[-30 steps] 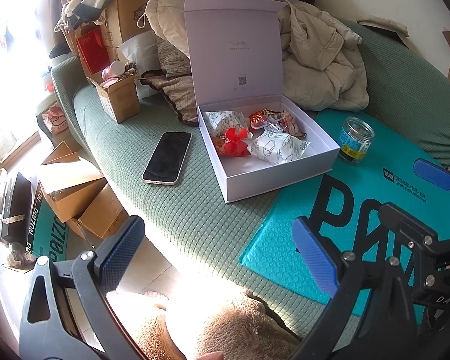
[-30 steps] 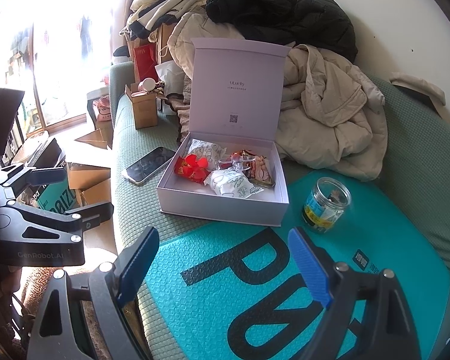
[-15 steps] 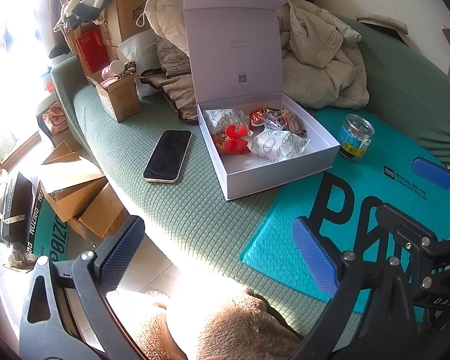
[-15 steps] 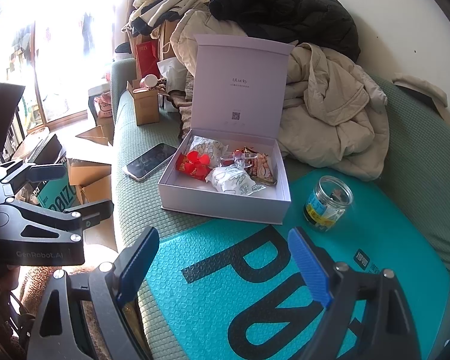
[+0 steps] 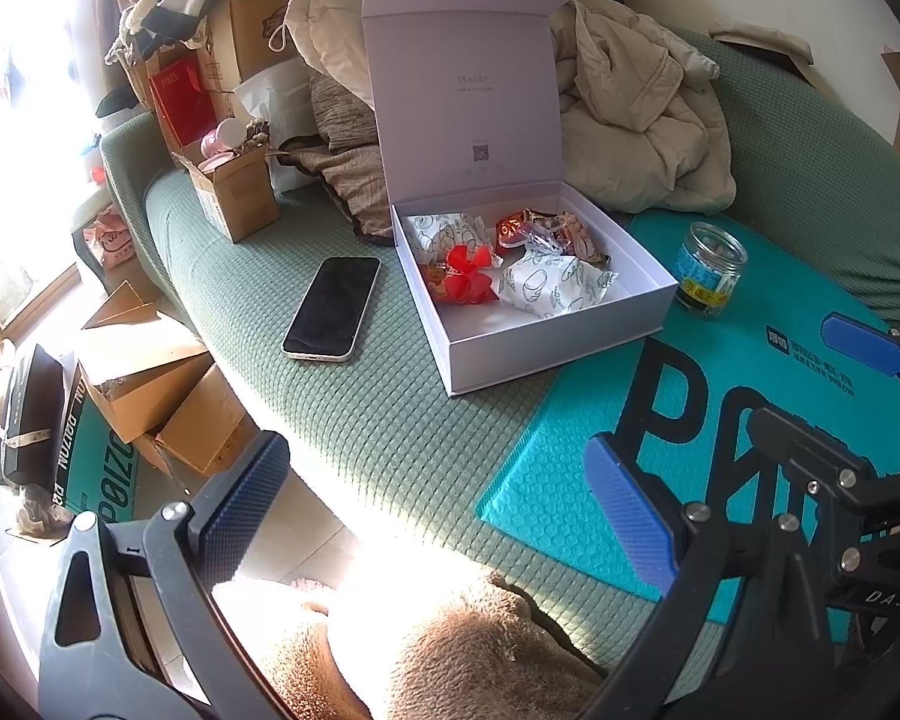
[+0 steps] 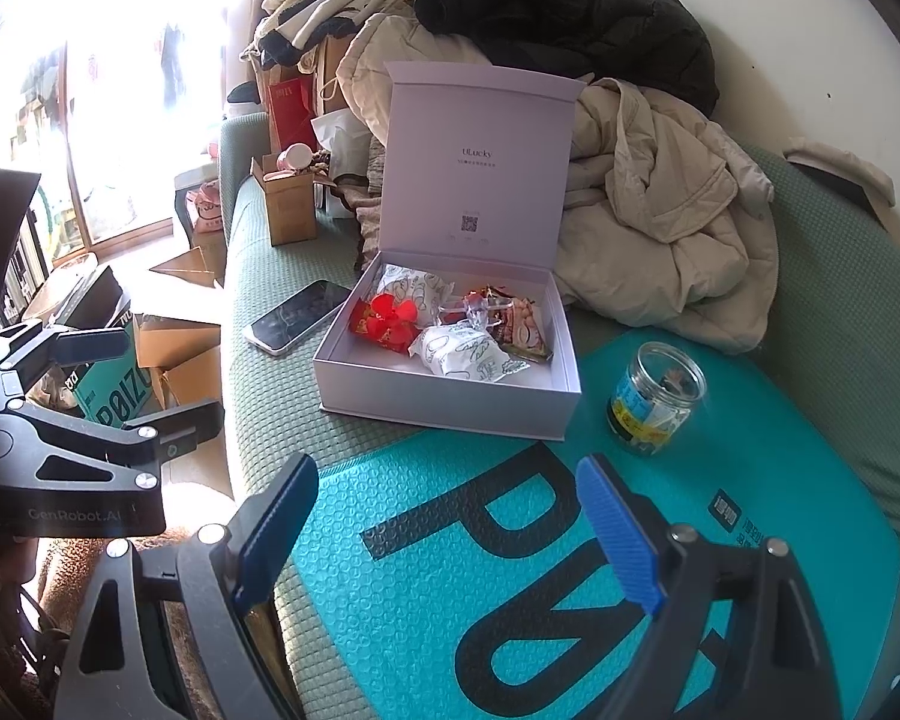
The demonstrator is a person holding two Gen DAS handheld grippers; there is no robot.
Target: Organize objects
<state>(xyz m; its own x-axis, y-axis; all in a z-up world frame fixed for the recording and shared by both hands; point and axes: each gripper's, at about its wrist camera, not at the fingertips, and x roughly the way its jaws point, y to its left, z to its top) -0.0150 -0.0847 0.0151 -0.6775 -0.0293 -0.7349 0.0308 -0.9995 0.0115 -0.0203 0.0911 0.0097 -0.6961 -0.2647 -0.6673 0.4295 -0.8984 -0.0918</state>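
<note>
An open white gift box with its lid upright sits on the green sofa. It holds wrapped snacks and a red flower piece. A black phone lies left of the box. A small glass jar stands right of it on a teal bubble mailer. My left gripper is open and empty, short of the sofa's front edge. My right gripper is open and empty above the mailer.
Coats are piled behind the box. A small cardboard box stands on the sofa's left end. Cartons lie on the floor at left. A furry brown thing lies below the left gripper.
Both grippers have drifted slightly; the views shift a little. Nothing was taken hold of or moved.
</note>
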